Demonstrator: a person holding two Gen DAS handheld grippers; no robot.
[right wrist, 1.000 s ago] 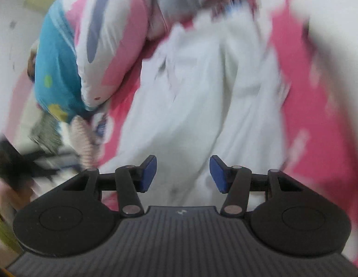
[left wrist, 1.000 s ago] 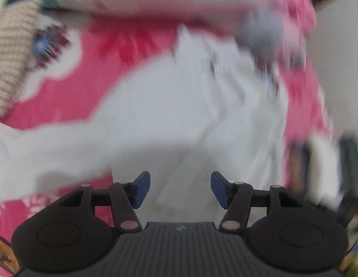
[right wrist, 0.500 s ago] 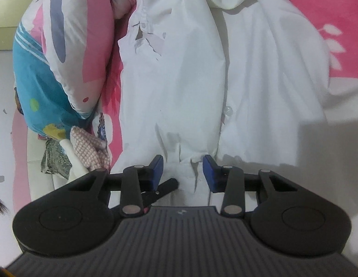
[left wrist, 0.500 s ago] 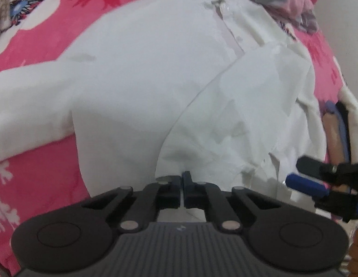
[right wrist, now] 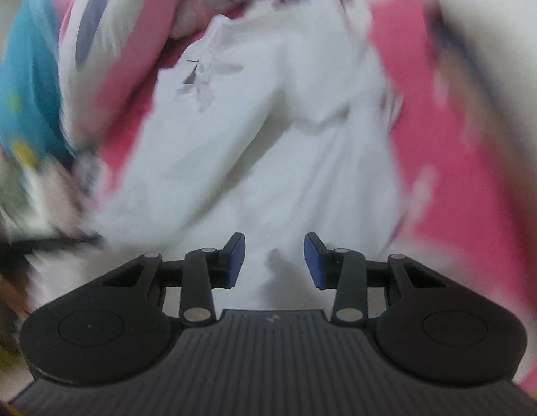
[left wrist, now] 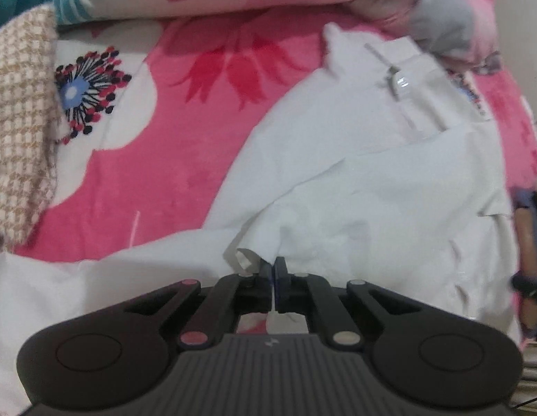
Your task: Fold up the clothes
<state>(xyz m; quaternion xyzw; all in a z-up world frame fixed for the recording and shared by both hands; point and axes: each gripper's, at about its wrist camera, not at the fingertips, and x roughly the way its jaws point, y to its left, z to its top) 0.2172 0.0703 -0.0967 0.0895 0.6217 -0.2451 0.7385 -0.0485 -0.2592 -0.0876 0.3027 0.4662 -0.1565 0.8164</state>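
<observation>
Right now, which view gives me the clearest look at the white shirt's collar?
The left wrist view: the collar of the white shirt lies sharp at upper right, placket visible. The right wrist view shows the collar too, but smeared by motion blur.

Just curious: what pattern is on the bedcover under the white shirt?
Pink bedcover with big white and red flowers, clearest in the left wrist view.

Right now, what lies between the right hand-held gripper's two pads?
Only the white shirt: its cloth fills the gap in the right hand-held gripper, though the pads stand apart. The right wrist view is blurred; contact is unclear.
</observation>
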